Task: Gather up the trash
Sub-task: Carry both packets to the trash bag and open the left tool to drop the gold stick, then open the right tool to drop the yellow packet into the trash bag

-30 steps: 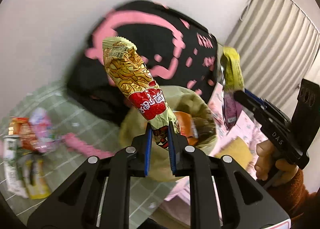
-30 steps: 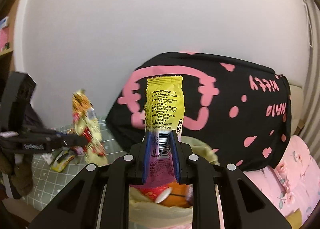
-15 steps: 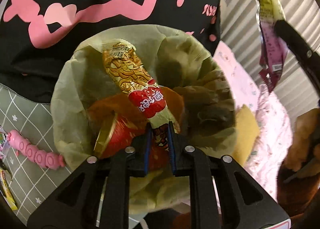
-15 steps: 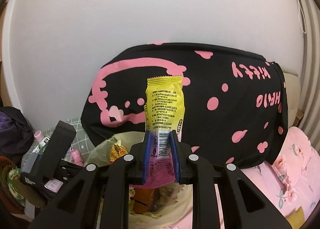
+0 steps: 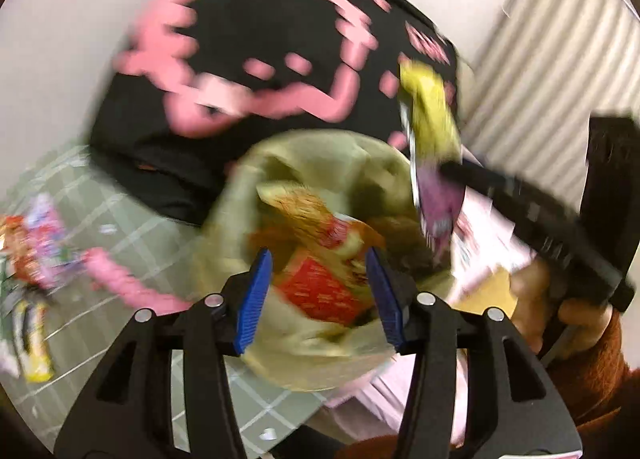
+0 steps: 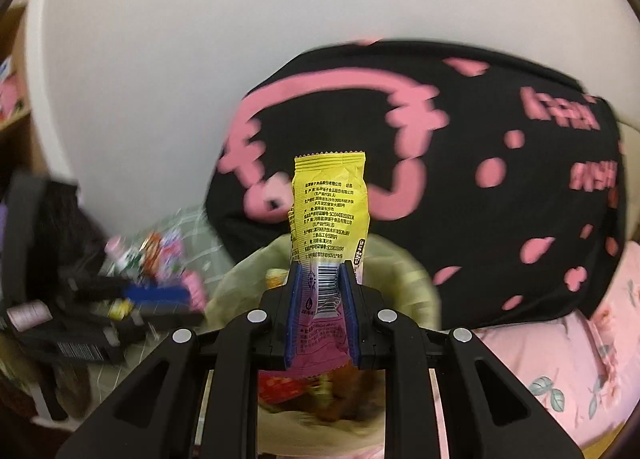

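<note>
Crinkled foil, gold and red: the noodle-snack wrapper (image 5: 316, 215) that my left tongs (image 5: 318, 291) pinched half a second ago now lies inside the bin bag (image 5: 248, 195), on top of the red packet already there, and those tongs stand wide with nothing between the blue pads. That is one piece binned, by my reckoning, and the left hand is free to go back for more. My right tongs (image 6: 320, 299) are still clamped narrow on the yellow-and-purple wrapper (image 6: 328, 203), a flat, stiff sachet with a serrated top edge and a barcode, held upright just above the bag's near rim; I judge it goes in next. The bag itself is thin, translucent olive plastic, slack and wrinkled around a round mouth. Behind the bag leans a big black cushion (image 6: 460, 179) with soft pink print. Left of the bag, on the green checked surface (image 5: 120, 219), more glossy wrappers (image 5: 36, 243) lie scattered, well apart from it, with a knobbly pink thing (image 5: 128, 283) nearer to it; motion blur hides their detail.
</note>
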The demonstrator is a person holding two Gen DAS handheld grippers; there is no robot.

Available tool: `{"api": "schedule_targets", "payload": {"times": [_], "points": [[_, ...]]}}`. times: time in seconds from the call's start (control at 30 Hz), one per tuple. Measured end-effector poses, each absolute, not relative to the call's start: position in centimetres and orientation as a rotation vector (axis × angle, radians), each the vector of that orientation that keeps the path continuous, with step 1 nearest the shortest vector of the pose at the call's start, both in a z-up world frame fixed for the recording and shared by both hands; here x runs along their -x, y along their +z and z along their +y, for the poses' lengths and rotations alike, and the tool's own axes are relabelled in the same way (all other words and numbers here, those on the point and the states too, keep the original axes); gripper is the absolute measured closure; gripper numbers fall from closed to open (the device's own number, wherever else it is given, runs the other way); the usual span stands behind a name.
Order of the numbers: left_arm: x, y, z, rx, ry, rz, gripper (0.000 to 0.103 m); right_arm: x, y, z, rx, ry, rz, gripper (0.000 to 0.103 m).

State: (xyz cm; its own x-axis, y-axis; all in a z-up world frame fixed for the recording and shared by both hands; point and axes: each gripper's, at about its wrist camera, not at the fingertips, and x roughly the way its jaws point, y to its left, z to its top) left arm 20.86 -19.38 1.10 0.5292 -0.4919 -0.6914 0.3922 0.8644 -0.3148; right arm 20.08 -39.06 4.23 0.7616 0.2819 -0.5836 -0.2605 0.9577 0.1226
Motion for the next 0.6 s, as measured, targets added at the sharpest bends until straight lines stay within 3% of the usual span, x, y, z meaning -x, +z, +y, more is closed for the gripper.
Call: {"api": "schedule_targets", "payload": {"times": [0.3, 0.6], "points": [[-19.3, 1.7, -8.7, 0.244, -0.310, 0.818, 0.054, -24.2, -2.4, -35.1, 0.009, 0.240, 0.930, 0.084], [-18.7, -2.2, 0.6, 0.306, -0.188, 0.905, 0.054, -24.8, -3.6, -35.7, 0.002, 0.033, 0.983, 0.084]]}}
